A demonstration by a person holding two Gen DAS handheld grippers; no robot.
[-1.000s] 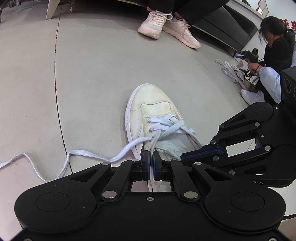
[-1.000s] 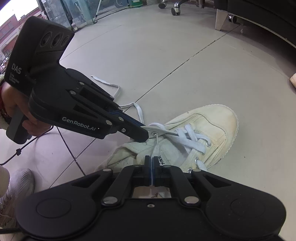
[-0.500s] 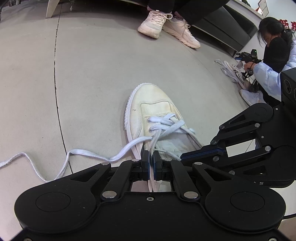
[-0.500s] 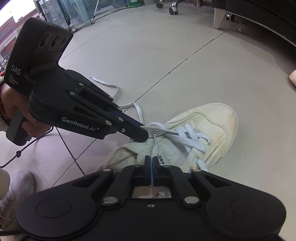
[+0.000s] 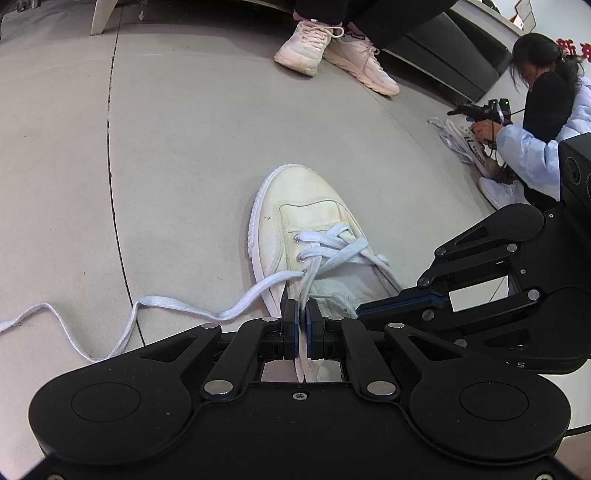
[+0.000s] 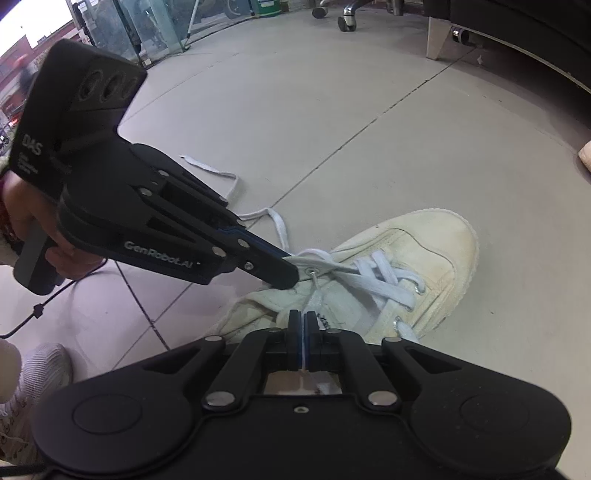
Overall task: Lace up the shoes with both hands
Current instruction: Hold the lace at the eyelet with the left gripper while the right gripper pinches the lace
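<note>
A cream canvas shoe lies on the grey floor with its toe pointing away, its white lace crossed through the front eyelets. My left gripper is shut on the shoe's eyelet flap. The right wrist view shows its tip pinching that flap beside a metal eyelet on the shoe. My right gripper is shut on a lace end that rises from that eyelet, and its tip sits over the tongue. The other lace end trails loose over the floor to the left.
A seated person's pink sneakers rest on the floor beyond the shoe. At the right another person works on a second sneaker. A furniture leg and chair castors stand far off. A worn sneaker is at the lower left.
Both grippers, the shoe and the laces stay as they were. Only the person at the right has shifted slightly.
</note>
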